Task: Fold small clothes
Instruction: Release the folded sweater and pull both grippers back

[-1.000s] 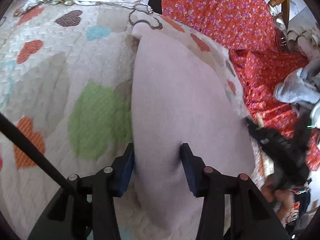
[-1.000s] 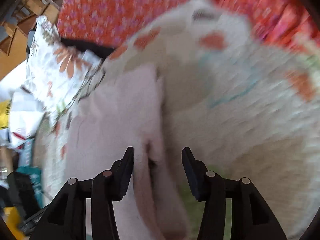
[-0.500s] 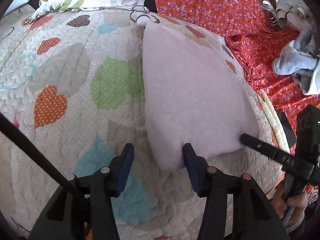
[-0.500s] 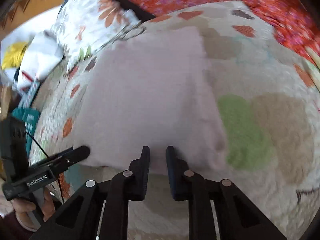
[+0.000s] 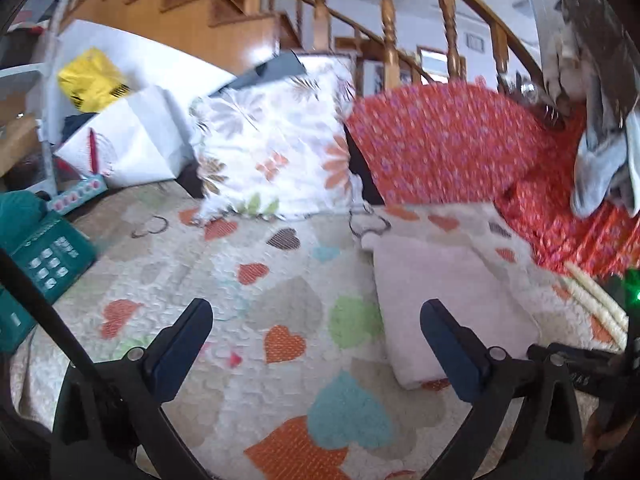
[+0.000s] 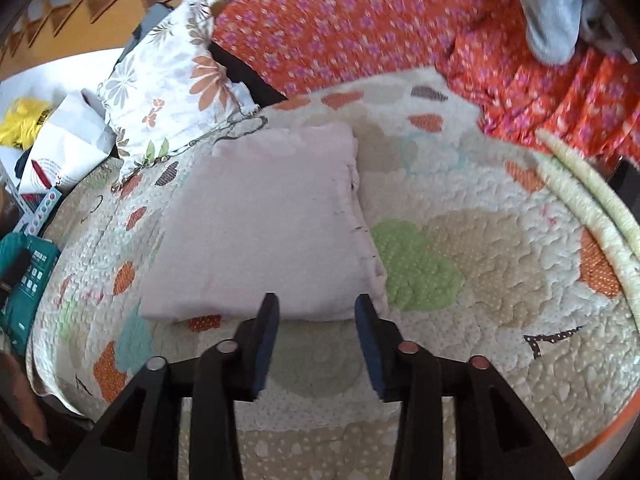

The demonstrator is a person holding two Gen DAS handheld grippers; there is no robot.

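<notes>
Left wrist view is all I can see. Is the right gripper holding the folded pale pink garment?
Observer: No. The right gripper is open. Its jaws have just been opening, and its tips sit at the near edge of the folded pale pink garment, gripping nothing.
Operator: How does the fold look on the side by the green heart patch?
Observer: From the right wrist, that side beside the green heart patch shows stacked fabric layers with small dark stitches along the edge, lying roughly in line.
</notes>
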